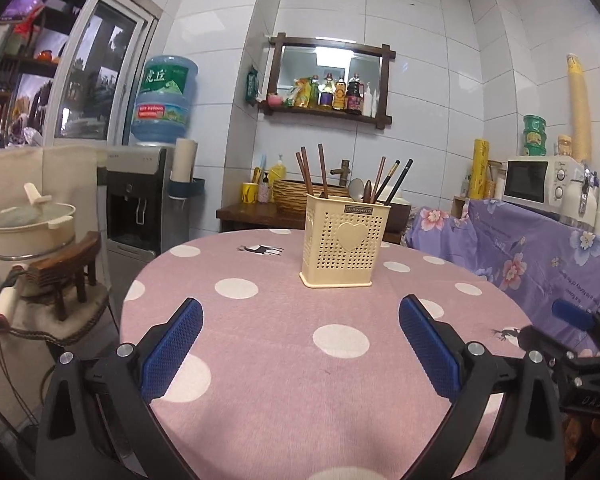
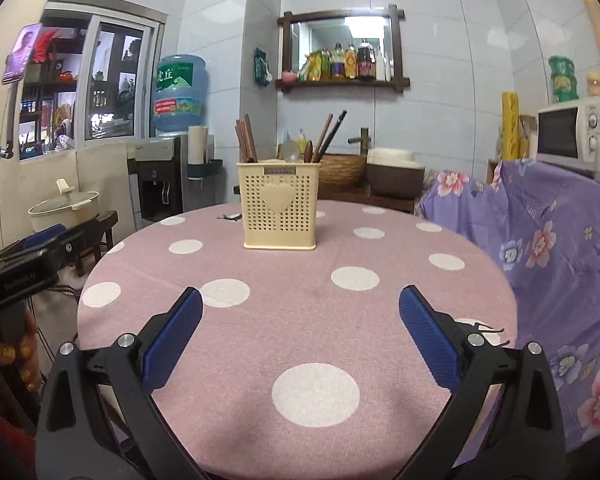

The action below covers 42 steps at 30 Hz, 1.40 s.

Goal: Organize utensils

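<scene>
Holder: cream utensil holder [image 1: 345, 240] stands far on the table [image 1: 260, 380], chopsticks [image 1: 398, 180] inside.
Left gripper [image 1: 300, 344]: jaws released, empty.
Right gripper [image 2: 300, 340]: jaws released, empty.

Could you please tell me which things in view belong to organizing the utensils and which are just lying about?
Job:
- utensil holder
- chopsticks
- spoon
- left gripper, open, empty
- right gripper, open, empty

Lying about:
- microwave
- water dispenser
- pot
- bottles on the wall shelf
- wicker basket
</scene>
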Motion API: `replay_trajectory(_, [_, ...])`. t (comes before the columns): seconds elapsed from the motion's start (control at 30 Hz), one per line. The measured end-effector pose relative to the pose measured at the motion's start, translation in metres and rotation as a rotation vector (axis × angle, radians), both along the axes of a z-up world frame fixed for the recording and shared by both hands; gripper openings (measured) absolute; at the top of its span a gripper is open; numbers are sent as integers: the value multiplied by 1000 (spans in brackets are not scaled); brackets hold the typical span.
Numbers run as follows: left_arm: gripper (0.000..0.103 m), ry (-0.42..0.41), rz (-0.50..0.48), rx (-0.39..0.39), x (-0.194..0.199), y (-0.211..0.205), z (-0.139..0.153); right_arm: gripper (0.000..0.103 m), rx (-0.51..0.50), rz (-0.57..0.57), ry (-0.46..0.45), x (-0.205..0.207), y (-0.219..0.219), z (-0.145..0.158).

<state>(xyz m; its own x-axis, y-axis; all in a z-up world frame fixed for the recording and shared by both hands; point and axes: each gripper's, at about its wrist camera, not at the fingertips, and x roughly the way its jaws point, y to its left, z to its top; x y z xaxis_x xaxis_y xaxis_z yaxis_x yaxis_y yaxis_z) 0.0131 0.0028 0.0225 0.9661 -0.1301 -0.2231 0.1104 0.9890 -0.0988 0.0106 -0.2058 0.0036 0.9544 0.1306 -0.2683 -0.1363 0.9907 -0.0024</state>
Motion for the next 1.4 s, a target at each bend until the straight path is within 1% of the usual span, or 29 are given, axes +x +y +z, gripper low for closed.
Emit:
replay_trajectory(0.1, [98,4,11,21,-8,0,-2,97,23,4,-8,-6,2,5])
replay_trajectory(0.2, [98,-5,20,14,-14,6,-3,97,42,7,-16,-11,2,8])
replay_trajectory(0.4, [98,-22,24,17,-21,9,-4,97,46,5,-14,-13,2,9])
replay_trajectory(0.73, [98,-12,7,30,-22,7,-6,97,46,8,-6,-12,3,9])
replay_trajectory(1.4, [98,-2,-9,31,-22,7,-7,97,52,15,11,-9,5,4])
